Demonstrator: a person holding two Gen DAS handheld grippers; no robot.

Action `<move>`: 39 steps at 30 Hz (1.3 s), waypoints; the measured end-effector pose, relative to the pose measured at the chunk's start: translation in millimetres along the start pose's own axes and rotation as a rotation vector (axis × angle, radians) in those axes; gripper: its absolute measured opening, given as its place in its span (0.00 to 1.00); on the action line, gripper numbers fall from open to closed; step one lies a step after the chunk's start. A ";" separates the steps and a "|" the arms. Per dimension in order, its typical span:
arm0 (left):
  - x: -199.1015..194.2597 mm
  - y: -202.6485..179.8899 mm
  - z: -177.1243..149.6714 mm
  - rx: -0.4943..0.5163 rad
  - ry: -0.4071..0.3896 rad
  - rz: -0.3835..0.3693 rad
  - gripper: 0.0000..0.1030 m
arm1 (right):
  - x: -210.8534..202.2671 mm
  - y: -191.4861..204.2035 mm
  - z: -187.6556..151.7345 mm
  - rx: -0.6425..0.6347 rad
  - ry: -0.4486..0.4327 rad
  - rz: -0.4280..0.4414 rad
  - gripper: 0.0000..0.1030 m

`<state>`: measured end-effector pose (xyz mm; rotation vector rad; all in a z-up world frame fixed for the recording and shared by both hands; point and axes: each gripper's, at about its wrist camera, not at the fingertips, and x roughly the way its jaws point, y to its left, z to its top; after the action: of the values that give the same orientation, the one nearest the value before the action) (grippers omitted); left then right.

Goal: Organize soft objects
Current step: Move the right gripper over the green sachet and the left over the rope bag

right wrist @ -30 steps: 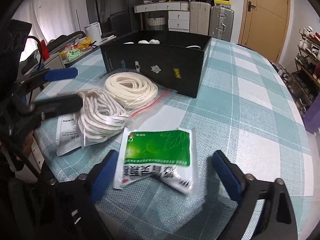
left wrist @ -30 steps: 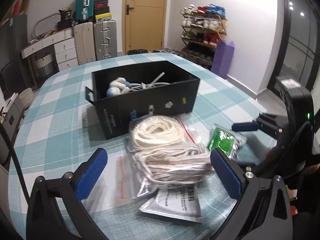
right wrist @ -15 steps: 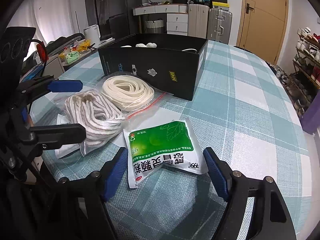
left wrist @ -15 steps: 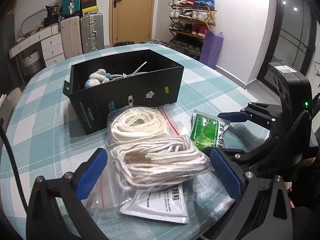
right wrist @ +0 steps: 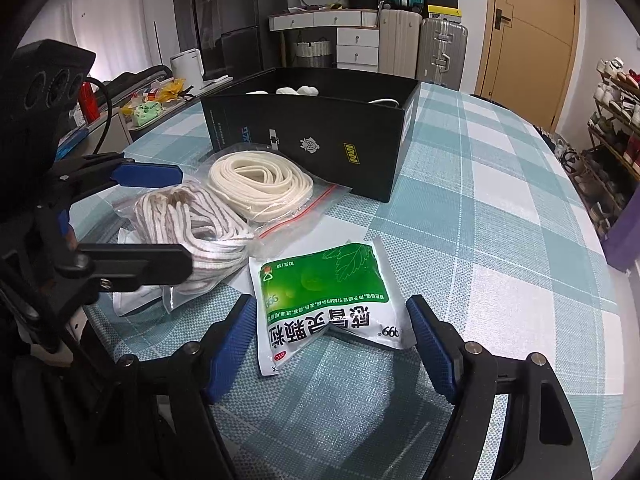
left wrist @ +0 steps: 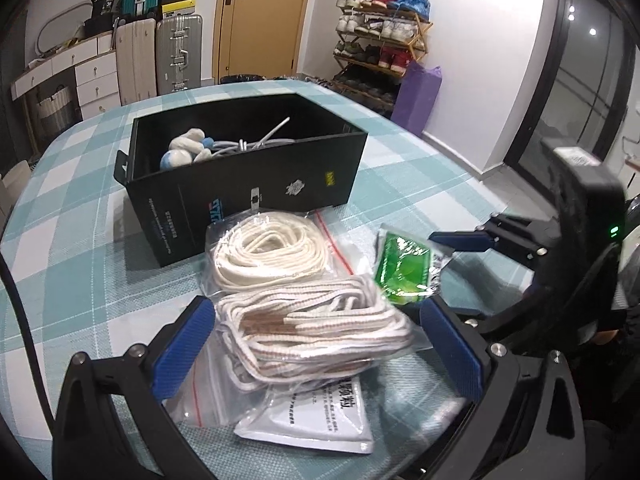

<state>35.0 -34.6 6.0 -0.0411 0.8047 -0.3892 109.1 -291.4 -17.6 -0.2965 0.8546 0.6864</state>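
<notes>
Since a second ago the right gripper (right wrist: 332,340) has drawn its jaws inward until the blue pads flank the green-and-white sachet (right wrist: 326,300); whether they press it cannot be told. Left gripper (left wrist: 316,344) stands open, pads either side of the bagged striped cord (left wrist: 312,332) without pinching it. That bag lies across a white packet (left wrist: 316,420) and overlaps the bagged cream cord (left wrist: 266,252) — which touches the front wall of the black box (left wrist: 256,196). White and blue soft items (left wrist: 186,152) lie inside the box. Everything rests on the checked tablecloth (right wrist: 500,216) — suitcases (left wrist: 176,56) and a shoe rack (left wrist: 380,36) stand well behind.
</notes>
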 end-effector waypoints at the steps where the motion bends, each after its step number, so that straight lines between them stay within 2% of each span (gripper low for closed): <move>1: -3.0 -0.5 0.2 0.005 -0.008 0.000 1.00 | 0.0 0.0 0.0 0.000 0.000 0.000 0.75; 6: -15.9 -10.6 -5.8 0.106 -0.029 0.017 1.00 | 0.1 -0.1 0.1 0.000 0.000 0.000 0.75; 9: -17.8 -15.5 -13.5 0.176 -0.025 0.063 1.00 | -0.6 0.9 -0.2 -0.001 0.002 -0.001 0.75; 11: -14.5 -15.4 -17.5 0.199 -0.008 0.085 1.00 | -0.8 1.3 -0.4 -0.001 0.001 -0.001 0.75; 14: -8.6 -10.1 -15.8 0.180 0.010 0.098 1.00 | -0.8 1.2 -0.4 -0.001 0.001 -0.001 0.75; 17: -3.3 -2.4 -9.3 0.143 0.019 0.079 1.00 | -0.8 1.2 -0.4 -0.001 0.001 -0.001 0.75; 22: 3.7 -0.7 0.6 0.164 0.040 0.024 1.00 | -0.8 1.4 -0.3 -0.003 0.002 0.001 0.75; 27: 14.0 0.0 3.2 0.151 0.105 -0.036 1.00 | -0.8 1.6 -0.8 -0.003 0.003 0.003 0.75; 33: 13.5 -0.3 1.9 0.134 0.103 -0.064 0.99 | -1.2 1.4 -1.5 -0.005 0.000 0.008 0.75; 36: 12.3 -4.0 0.9 0.160 0.112 -0.058 0.94 | -2.3 1.8 -2.5 -0.006 0.000 0.009 0.75; 39: 12.5 -11.3 0.2 0.198 0.114 -0.040 0.84 | -2.3 1.8 -2.5 -0.005 -0.001 0.009 0.75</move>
<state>39.4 -49.6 -0.4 0.1509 0.8754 -0.5111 105.4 -292.4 -17.4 -0.2975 0.8540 0.6968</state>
